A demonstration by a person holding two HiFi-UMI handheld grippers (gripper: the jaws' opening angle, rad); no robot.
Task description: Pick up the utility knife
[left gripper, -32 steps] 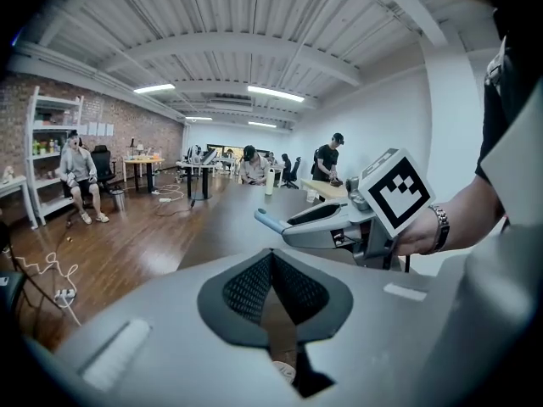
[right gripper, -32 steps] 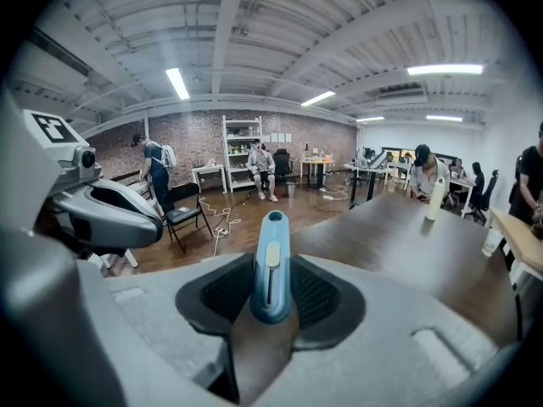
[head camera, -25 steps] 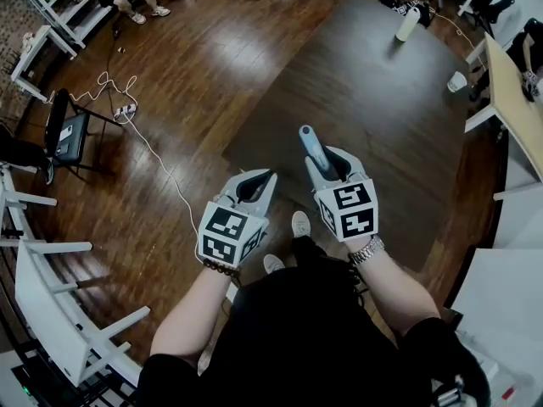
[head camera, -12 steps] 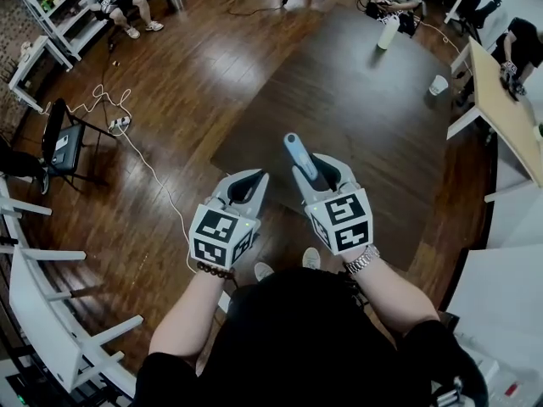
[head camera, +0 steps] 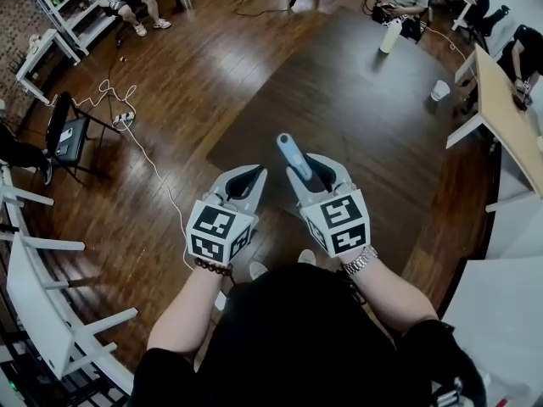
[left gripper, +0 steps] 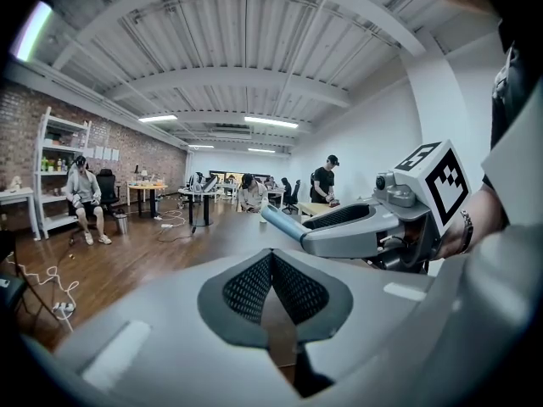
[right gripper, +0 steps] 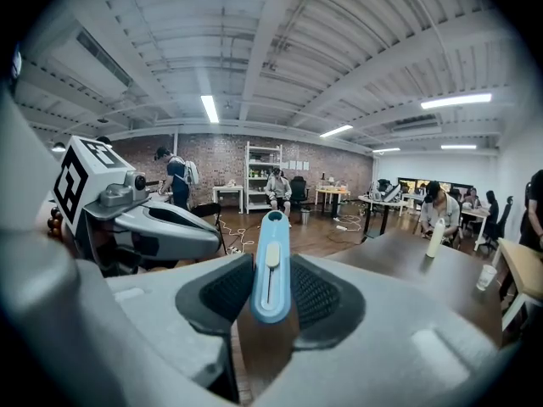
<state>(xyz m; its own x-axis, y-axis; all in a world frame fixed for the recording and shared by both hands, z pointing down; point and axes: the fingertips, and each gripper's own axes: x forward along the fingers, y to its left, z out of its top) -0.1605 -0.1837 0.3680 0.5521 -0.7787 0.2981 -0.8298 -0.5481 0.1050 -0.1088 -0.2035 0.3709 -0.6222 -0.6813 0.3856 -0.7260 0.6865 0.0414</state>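
Observation:
The utility knife (head camera: 293, 155) is a slim light-blue knife with a white slider. It stands between the jaws of my right gripper (head camera: 316, 170), which is shut on its lower part, and the tip sticks out forward past the fingertips. In the right gripper view the knife (right gripper: 271, 265) runs upright between the black pads. My left gripper (head camera: 248, 179) is held beside it on the left, shut with nothing in it. In the left gripper view its pads (left gripper: 246, 287) meet at the tip, and the right gripper's knife (left gripper: 284, 224) shows at the right. Both are held in the air above the floor.
A dark table (head camera: 365, 100) lies ahead with a white bottle (head camera: 389, 35) and a paper cup (head camera: 439, 90) at its far side. A light wooden desk (head camera: 509, 117) is at the right. A black chair (head camera: 64, 134), a floor cable with power strip (head camera: 123, 115) and white racks (head camera: 42, 312) are at the left.
Both grippers have risen a little and drifted slightly left in the head view. The knife stays held in the right gripper, and the left gripper stays shut.

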